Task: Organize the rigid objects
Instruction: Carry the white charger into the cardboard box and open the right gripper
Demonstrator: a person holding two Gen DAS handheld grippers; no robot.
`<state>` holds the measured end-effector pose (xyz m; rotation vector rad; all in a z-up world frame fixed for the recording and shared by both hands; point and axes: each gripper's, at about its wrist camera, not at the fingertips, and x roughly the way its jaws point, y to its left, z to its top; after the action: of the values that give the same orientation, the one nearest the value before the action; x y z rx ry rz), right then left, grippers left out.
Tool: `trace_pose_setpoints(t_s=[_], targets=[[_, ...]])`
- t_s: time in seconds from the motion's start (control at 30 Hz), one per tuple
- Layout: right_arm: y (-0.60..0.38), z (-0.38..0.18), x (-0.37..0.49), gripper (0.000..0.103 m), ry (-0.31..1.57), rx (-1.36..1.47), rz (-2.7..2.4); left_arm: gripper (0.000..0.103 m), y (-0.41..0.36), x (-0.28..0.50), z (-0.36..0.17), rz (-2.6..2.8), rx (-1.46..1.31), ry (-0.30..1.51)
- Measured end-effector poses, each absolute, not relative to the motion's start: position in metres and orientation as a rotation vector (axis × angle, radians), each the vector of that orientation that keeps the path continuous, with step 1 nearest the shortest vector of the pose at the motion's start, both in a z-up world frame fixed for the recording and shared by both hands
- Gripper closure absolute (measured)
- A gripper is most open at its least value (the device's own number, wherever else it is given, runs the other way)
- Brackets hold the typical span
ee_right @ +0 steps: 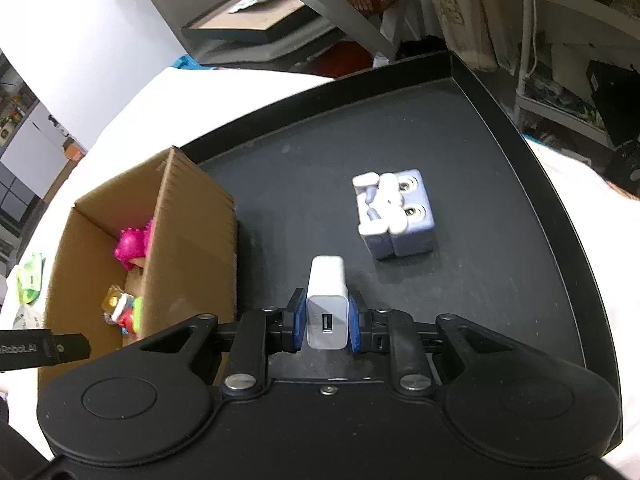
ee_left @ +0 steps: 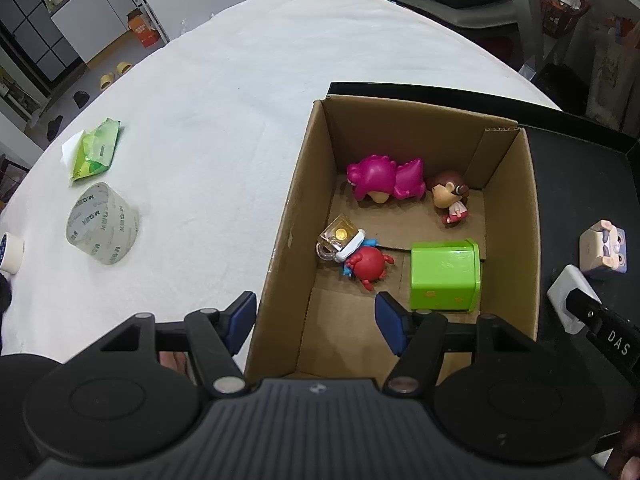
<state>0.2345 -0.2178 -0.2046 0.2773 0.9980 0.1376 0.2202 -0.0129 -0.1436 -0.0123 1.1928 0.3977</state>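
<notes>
My right hand-held gripper (ee_right: 326,322) is closed on a white USB wall charger (ee_right: 326,304), its blue pads (ee_right: 299,320) pressed against the charger's two sides, with the USB port facing me. It sits over a black tray (ee_right: 500,160), just right of an open brown cardboard box (ee_left: 308,184). Farther out on the tray, apart from the charger, lies a lavender and white cube-shaped toy figure (ee_right: 394,214).

My left hand-held gripper (ee_left: 316,320) is spread wide and holds nothing; it hovers over the box's near left wall. Inside the box lie a magenta dinosaur figure (ee_left: 386,178), a brown-haired doll figure (ee_left: 450,196), a red crab figure (ee_left: 368,264) with a clear yellow block (ee_left: 338,236) and a lime green plastic box (ee_left: 444,276).

Left of the box, on the white tabletop (ee_left: 240,120), rest a clear tape roll (ee_left: 102,224) and a green wipes packet (ee_left: 96,150).
</notes>
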Motion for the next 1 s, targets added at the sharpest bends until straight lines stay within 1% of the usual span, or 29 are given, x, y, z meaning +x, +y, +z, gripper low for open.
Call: trace_pose_setpoints(t_s=[0.43, 0.7, 1.0], targets=[[-0.21, -0.164, 0.231, 0.082, 0.841, 0.29, 0.18, 0.039, 0.012, 0.207, -0.136, 0.315, -0.095, 1.171], [-0.191, -0.148, 0.225, 0.082, 0.758, 0.253, 0.182, 0.039, 0.028, 0.202, -0.13, 0.26, -0.137, 1.139], [-0.16, -0.121, 0.212, 0.082, 0.689, 0.182, 0.25, 0.039, 0.05, 0.198, -0.135, 0.22, -0.186, 1.142]])
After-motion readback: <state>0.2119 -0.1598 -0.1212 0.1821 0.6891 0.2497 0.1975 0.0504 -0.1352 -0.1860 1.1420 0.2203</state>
